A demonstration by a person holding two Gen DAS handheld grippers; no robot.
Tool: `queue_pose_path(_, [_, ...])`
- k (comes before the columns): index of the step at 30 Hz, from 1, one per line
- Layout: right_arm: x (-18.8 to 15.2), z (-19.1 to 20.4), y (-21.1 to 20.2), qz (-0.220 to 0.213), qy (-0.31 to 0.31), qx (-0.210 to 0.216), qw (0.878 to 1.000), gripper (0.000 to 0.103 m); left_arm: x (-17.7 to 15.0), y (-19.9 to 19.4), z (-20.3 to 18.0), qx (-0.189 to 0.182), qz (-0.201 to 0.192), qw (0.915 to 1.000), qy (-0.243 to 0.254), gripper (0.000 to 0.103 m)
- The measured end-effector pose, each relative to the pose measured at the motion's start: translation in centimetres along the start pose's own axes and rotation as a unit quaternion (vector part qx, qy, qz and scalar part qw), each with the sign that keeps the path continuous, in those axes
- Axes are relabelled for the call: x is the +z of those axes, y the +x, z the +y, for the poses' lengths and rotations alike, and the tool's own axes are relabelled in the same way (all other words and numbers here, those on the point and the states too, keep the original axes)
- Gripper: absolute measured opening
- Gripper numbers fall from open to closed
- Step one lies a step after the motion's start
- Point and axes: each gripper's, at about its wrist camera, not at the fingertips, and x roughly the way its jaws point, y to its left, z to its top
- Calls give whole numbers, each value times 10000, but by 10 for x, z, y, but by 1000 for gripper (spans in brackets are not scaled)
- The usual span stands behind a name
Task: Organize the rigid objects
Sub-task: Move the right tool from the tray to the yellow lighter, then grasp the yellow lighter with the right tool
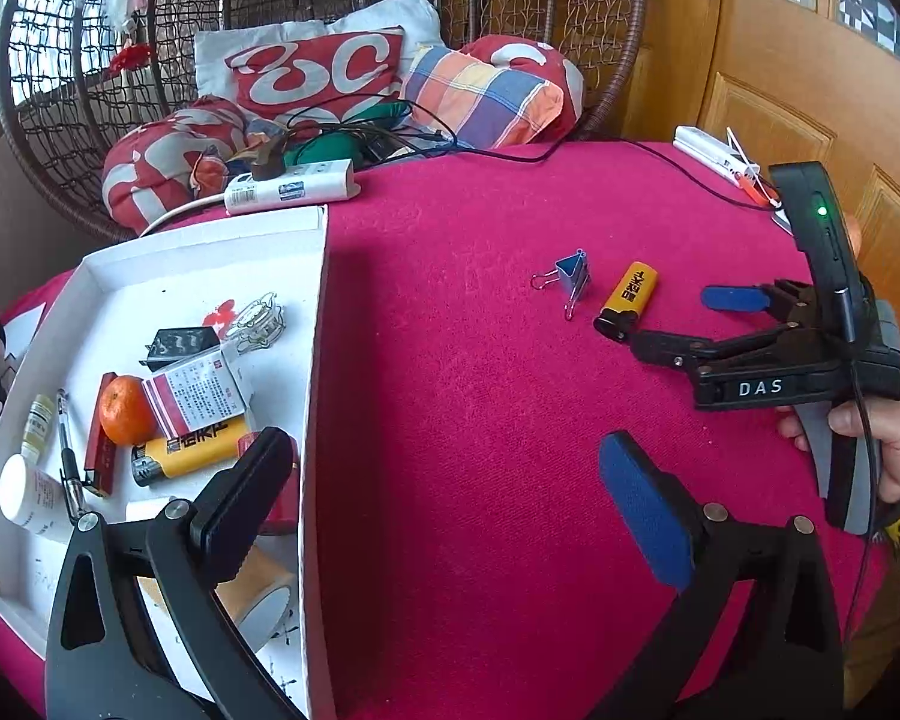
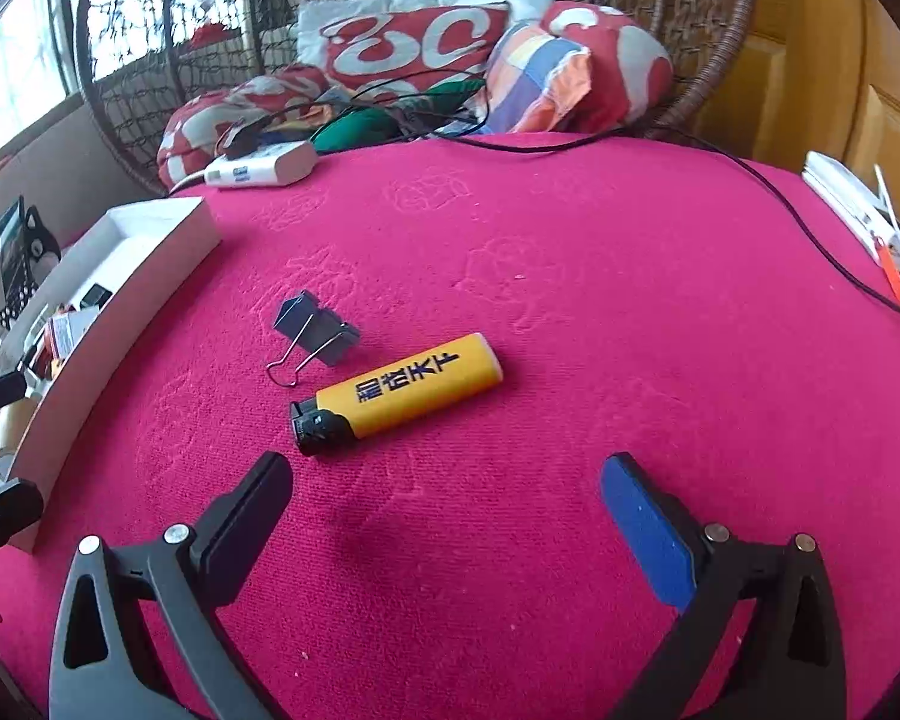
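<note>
A yellow lighter (image 2: 402, 393) with a black cap lies on the pink tablecloth, and a blue binder clip (image 2: 315, 330) sits just beyond it to the left. My right gripper (image 2: 450, 504) is open just short of the lighter, holding nothing. Seen from the left wrist, the right gripper (image 1: 684, 324) has its tips beside the lighter (image 1: 627, 300), with the clip (image 1: 573, 279) a little further left. My left gripper (image 1: 444, 498) is open and empty over the right wall of a white tray (image 1: 315, 360). The tray holds a second yellow lighter (image 1: 192, 450), a tangerine (image 1: 126, 408), a small box (image 1: 195, 393) and other small items.
A white power strip (image 1: 288, 186) and a black cable (image 2: 780, 204) lie at the table's far side. A white device (image 2: 858, 210) sits at the right edge. Cushions in a wicker chair (image 1: 312, 72) stand behind the table, with a wooden door (image 1: 780, 60) on the right.
</note>
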Motion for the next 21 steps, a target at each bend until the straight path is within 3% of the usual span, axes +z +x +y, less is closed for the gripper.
queue_pose_path(5, [15,20,17,147,-908,-56,9957,103,-1,4,2,-27,44,10000,-40,103])
queue_pose_path(12, [27,25,28,197,-1225,245,9920,103,4,10,5,-137,86,9997,-158,103])
queue_pose_path(14, [23,25,22,149,-1328,330,9905,93,11,15,2,-182,91,9998,-89,103])
queue_pose_path(15, [20,25,17,118,-1388,361,9896,82,15,18,-1,-213,81,9997,-26,103])
queue_pose_path(21, [-2,11,-3,82,-1294,339,9910,80,49,53,-20,-540,115,9982,223,103])
